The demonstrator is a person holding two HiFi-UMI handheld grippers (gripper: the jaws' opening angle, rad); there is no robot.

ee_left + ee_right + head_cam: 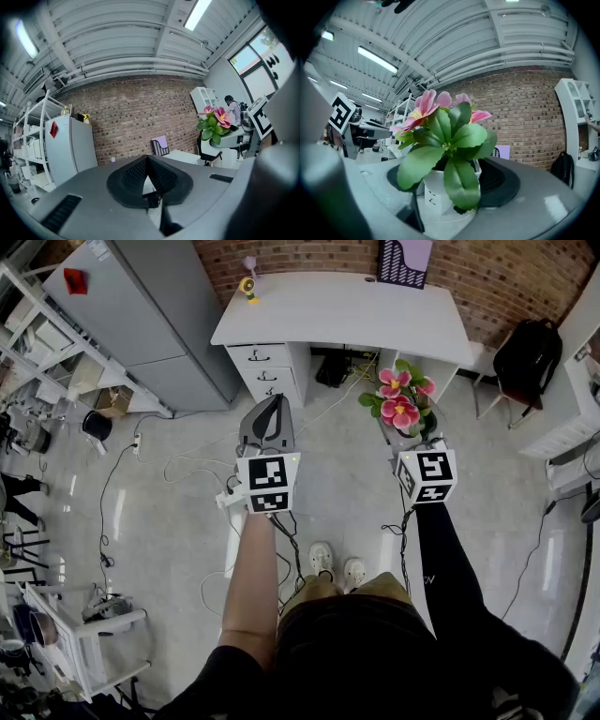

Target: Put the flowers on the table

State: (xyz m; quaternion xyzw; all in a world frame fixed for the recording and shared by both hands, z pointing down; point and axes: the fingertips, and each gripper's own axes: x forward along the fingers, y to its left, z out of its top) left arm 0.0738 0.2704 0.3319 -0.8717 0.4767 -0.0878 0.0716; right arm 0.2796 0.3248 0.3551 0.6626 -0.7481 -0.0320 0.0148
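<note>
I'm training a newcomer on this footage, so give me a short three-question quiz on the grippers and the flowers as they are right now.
1. True or false: the left gripper is holding something.
2. What carries the potted flowers? A) left gripper B) right gripper C) neither
3. Fill in: the white desk stands against a ____ wall.
Key: 1 false, its jaws are together with nothing between them. 2 B, its jaws are closed on the white pot. 3 brick.
</note>
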